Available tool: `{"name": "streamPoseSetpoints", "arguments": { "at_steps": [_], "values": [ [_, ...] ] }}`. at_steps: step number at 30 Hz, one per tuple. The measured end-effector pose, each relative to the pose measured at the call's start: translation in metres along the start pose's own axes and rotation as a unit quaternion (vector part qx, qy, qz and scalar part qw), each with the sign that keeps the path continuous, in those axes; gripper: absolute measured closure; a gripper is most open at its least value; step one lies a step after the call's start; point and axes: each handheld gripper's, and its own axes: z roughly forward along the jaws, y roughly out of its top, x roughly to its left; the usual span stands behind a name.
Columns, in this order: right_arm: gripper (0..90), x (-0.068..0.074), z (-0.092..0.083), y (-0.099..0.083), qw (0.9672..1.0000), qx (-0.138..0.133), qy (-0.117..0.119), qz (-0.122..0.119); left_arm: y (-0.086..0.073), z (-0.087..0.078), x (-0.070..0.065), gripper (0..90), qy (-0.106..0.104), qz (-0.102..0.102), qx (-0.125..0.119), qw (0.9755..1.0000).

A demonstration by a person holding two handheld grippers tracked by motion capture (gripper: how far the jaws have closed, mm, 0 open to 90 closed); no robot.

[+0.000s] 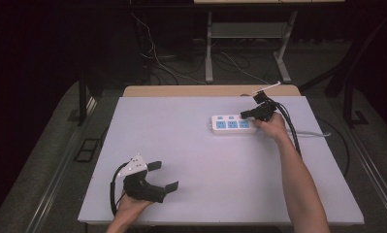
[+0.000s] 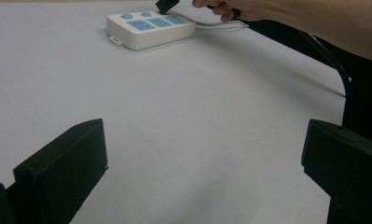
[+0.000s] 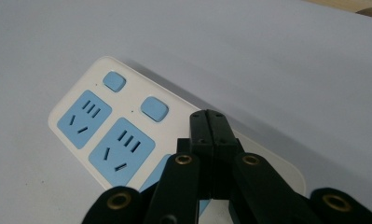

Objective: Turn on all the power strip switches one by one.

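We see broad bare tabletop (image 1: 220, 165) between the left claw (image 1: 163, 175) and the power strip (image 1: 233, 124) — room to pass anywhere there. At the strip's right end, the right claw (image 1: 243, 115), its hand and trailing cable (image 1: 293, 133) crowd the approach.

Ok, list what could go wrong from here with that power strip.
1. The right gripper, jaws shut, hovers over the third switch spot on the power strip; its blunt tips hide that button and might slip onto the socket beside it.
2. The light strip lies loose on the table; a downward push near its end could tip or slide it.
3. The left gripper rests open far away, so nothing steadies the strip.
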Motion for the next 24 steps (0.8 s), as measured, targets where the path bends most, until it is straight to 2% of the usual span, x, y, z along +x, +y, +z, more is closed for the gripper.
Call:
{"name": "streamPoseSetpoints", "arguments": {
  "at_steps": [3,9,14,17,21,24],
  "values": [
    [90.0,0.002,0.0,0.0,0.9999,-0.001,-0.007,-0.012,0.0,0.0,0.0,0.0,-0.002,0.003,0.001,1.0],
    [90.0,0.001,0.0,0.0,1.0,-0.003,-0.005,-0.004,0.0,0.002,0.001,0.0,-0.005,0.003,0.004,1.0],
    [90.0,0.009,0.0,-0.001,0.9994,-0.005,-0.028,-0.018,0.0,0.002,0.001,0.0,-0.005,0.001,0.003,1.0],
    [90.0,0.012,0.0,0.001,0.9994,0.0,-0.026,-0.024,0.0,0.002,0.0,0.0,-0.006,0.001,0.003,1.0],
    [90.0,0.01,-0.003,0.001,0.9999,-0.007,-0.014,-0.004,0.0,0.003,-0.001,0.0,-0.005,0.003,0.005,1.0],
    [90.0,0.011,-0.007,0.003,0.9998,-0.017,-0.005,-0.002,-0.001,0.003,0.0,0.0,-0.005,0.002,0.006,1.0]
  ]
}}
